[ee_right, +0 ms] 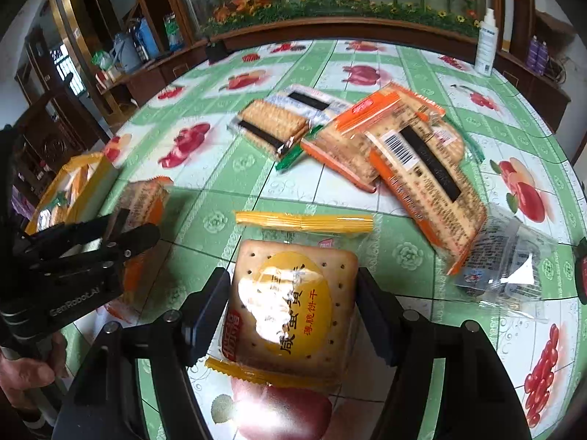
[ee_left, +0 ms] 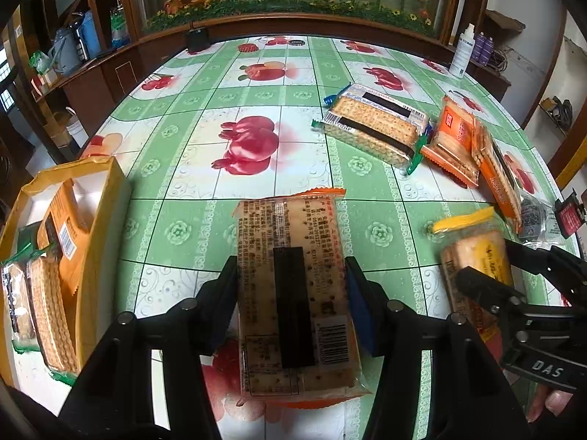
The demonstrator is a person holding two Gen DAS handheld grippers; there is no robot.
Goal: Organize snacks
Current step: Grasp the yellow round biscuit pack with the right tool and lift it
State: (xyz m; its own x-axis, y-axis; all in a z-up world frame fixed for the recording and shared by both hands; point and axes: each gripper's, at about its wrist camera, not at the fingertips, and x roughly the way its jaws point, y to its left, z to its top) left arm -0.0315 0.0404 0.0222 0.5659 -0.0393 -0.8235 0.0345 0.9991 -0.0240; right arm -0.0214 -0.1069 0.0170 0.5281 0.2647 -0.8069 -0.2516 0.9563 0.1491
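both grippers loaded, yellow box off to the left

left gripper (ee_left: 291, 293) is clamped on the orange-trimmed cracker pack (ee_left: 293, 293), long axis running straight out along the fingers; the open yellow box (ee_left: 97, 242) sits at the left edge of its frame, closest to this hand. right gripper (ee_right: 293, 304) is clamped on the yellow cracker pack (ee_right: 293, 304); box (ee_right: 91, 179) lies well apart, mid-left. left likely drops first.

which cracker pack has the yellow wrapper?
The pack between the right gripper fingers: yellow sealed ends and a yellow oval label. The loose packs have orange or green ends; the left gripper's is orange.
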